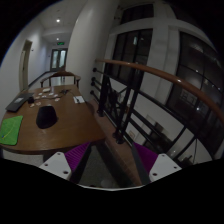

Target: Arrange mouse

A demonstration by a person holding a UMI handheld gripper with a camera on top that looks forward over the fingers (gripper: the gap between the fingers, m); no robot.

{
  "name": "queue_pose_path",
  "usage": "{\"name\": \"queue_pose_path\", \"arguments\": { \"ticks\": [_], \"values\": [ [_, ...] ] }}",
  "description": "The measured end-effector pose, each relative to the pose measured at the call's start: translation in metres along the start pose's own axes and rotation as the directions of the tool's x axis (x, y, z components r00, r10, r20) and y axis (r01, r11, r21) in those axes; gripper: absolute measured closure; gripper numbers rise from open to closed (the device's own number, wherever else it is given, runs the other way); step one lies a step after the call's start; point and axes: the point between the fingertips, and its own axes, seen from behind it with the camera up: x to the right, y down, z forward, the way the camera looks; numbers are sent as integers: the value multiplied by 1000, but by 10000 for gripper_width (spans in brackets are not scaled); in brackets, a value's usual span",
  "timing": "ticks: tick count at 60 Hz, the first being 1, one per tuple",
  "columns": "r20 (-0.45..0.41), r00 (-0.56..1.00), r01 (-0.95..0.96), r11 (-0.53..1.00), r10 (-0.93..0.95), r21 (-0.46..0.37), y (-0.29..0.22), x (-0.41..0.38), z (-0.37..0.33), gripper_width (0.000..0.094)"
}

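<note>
A dark mouse lies on a round-edged wooden table, to the left of and beyond my fingers. A green mat lies on the table left of the mouse. My gripper is open and empty, its purple pads spread wide. It hovers at the table's near right edge, well short of the mouse.
A dark flat object and some white items lie at the table's far end. A wooden handrail with dark bars runs to the right of the table, and large dark windows stand behind it. A corridor leads away beyond the table.
</note>
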Motion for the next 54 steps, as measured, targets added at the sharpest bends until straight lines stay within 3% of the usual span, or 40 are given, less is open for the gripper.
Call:
{"name": "queue_pose_path", "arguments": {
  "ticks": [15,29,41,54],
  "values": [
    [35,999,0,1000,0,3,1,-21,-7,101],
    [96,993,71,997,-70,-3,-4,-110,-7,104],
    [254,963,80,996,-87,35,-19,-219,3,103],
    [305,952,-21,1000,13,23,-52,-276,51,105]
  ]
}}
